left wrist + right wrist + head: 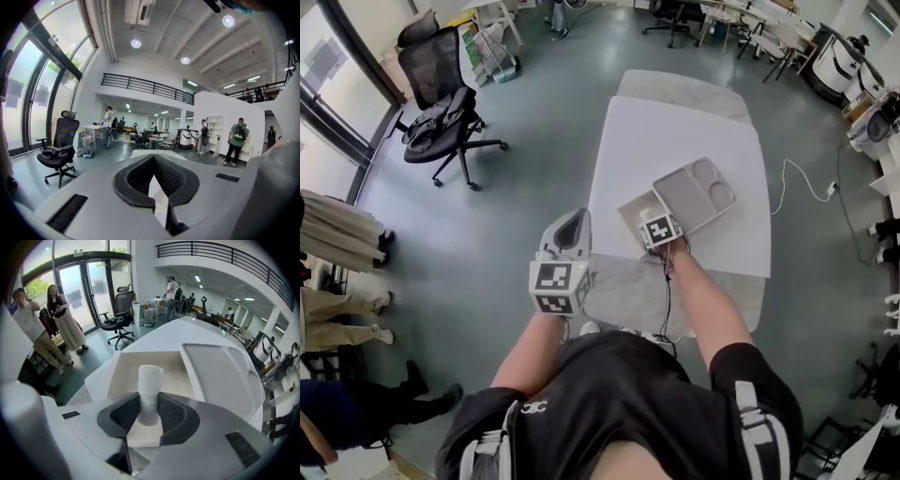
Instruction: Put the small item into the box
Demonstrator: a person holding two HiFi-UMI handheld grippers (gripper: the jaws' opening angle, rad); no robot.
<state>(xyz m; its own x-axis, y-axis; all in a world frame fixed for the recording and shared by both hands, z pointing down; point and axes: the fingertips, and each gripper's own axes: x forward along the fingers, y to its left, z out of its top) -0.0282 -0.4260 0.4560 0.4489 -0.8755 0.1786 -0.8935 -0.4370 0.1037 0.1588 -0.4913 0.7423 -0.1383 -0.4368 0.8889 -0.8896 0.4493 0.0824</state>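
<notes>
Right gripper [149, 404] jaws gripping white small item [150, 378] over open box [123, 375] near surface [675, 131] front edge, left gripper [153, 177] jaws closed, empty, raised beyond surface's left edge

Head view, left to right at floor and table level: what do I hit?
Bystanders → black office chair → left gripper → right gripper → grey compartment lid → white cable. The box is left out because the right gripper overlaps it.

No words, numbers or brand names can be read anywhere. A white emblem [533, 407] is seen on the black shirt [619, 394] — too small to be made out.
</notes>
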